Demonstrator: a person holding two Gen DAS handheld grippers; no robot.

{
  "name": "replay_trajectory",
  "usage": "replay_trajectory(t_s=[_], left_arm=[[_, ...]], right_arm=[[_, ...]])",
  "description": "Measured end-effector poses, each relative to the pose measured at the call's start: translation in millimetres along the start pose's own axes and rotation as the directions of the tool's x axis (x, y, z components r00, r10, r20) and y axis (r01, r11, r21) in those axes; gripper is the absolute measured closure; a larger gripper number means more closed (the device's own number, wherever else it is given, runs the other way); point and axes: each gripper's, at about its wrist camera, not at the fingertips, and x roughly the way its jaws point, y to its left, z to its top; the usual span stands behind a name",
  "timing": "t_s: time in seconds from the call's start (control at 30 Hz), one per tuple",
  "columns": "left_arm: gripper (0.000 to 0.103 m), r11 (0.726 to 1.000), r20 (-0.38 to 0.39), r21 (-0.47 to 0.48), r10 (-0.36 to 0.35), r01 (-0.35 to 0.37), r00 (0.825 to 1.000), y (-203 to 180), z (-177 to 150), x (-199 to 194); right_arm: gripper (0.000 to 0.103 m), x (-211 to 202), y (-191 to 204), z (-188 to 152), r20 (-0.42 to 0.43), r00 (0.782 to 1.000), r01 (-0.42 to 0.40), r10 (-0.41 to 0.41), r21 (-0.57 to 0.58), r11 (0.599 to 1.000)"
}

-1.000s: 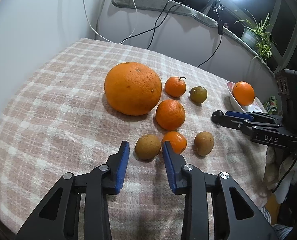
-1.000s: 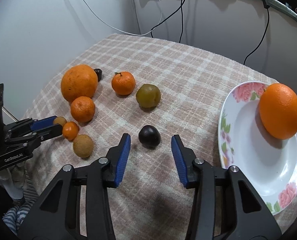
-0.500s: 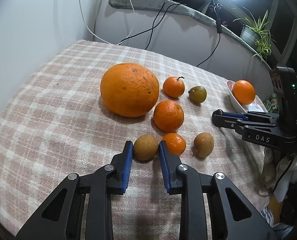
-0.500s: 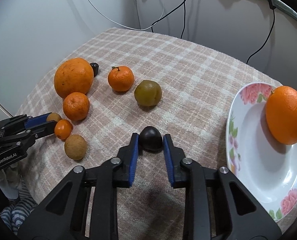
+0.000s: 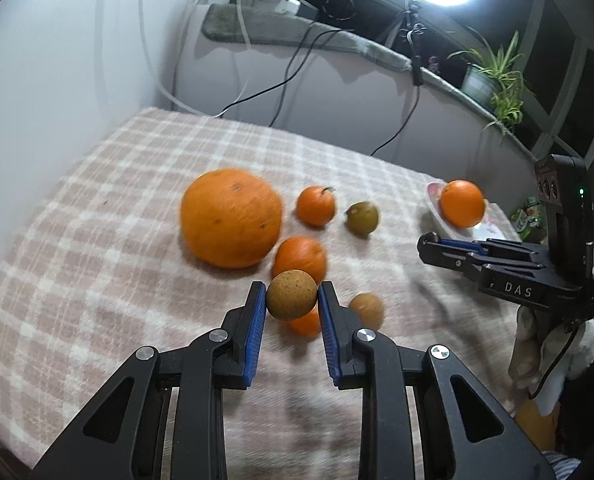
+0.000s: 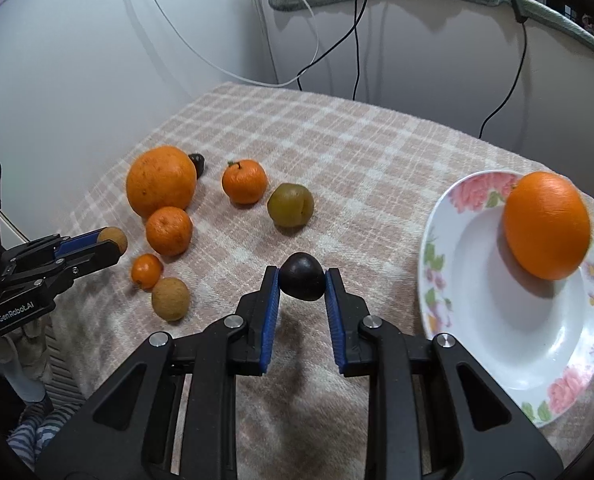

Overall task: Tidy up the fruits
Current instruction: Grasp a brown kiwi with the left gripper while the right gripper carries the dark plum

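Observation:
My left gripper (image 5: 291,296) is shut on a small brown round fruit (image 5: 291,294) and holds it above the checked cloth. My right gripper (image 6: 301,277) is shut on a dark plum (image 6: 301,276), just left of the flowered plate (image 6: 497,320). An orange (image 6: 547,225) lies on that plate. On the cloth lie a big orange (image 5: 231,218), a stemmed tangerine (image 5: 315,206), a green plum (image 5: 361,218), a mid-size tangerine (image 5: 299,258), a tiny tangerine (image 6: 147,270) and another brown fruit (image 6: 170,298).
A small dark fruit (image 6: 197,164) peeks from behind the big orange. Cables hang down the wall behind the table (image 6: 337,140). A potted plant (image 5: 493,80) stands on the ledge at the back right. The table's near edge drops off by a striped sleeve (image 6: 45,428).
Both grippers closed on their fruits: the left on the brown fruit, the right on the dark plum. The left one has lifted its fruit off the cloth.

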Motion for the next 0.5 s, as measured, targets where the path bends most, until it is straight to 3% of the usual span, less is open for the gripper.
replay_trajectory(t_s=[0.5], left_arm=[[0.078, 0.979, -0.004, 0.132, -0.157, 0.157, 0.988, -83, 28, 29]], right_arm=[[0.079, -57, -48, -21, 0.080, 0.994, 0.066, -0.074, 0.101, 0.993]])
